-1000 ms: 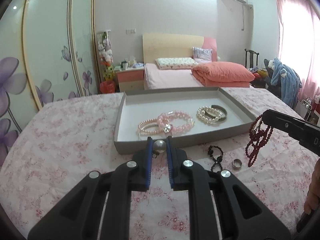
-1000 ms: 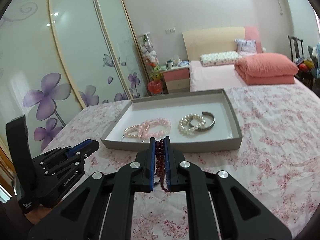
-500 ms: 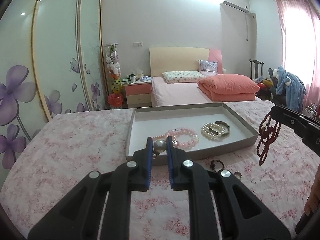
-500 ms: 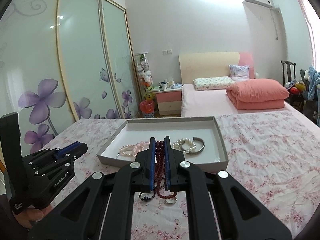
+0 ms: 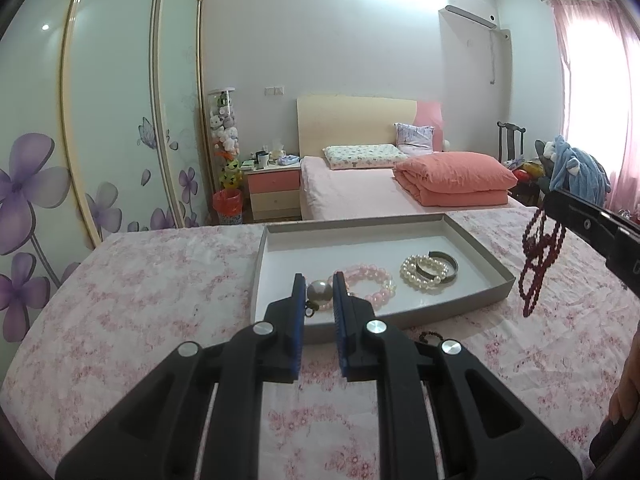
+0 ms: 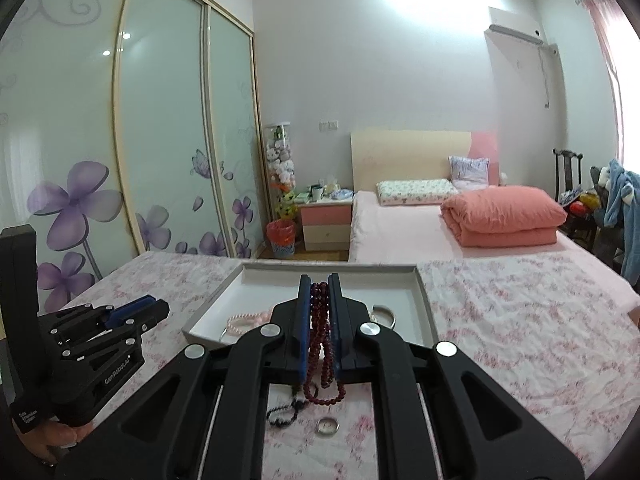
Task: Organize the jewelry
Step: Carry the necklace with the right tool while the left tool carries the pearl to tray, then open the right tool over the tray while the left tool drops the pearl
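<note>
Left gripper (image 5: 317, 292) clamping pearl bead (image 5: 319, 291), right gripper (image 6: 320, 294) — red beads (image 6: 320, 344)

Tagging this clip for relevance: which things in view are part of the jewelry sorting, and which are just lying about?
Job:
- grey tray
- big pearl in left tool
- dark red bead strand in right tool
- pink bracelet
- pearl bracelet
- black bead piece
- ring

Lying about:
- folded quilt
- nightstand
- blue garment
</note>
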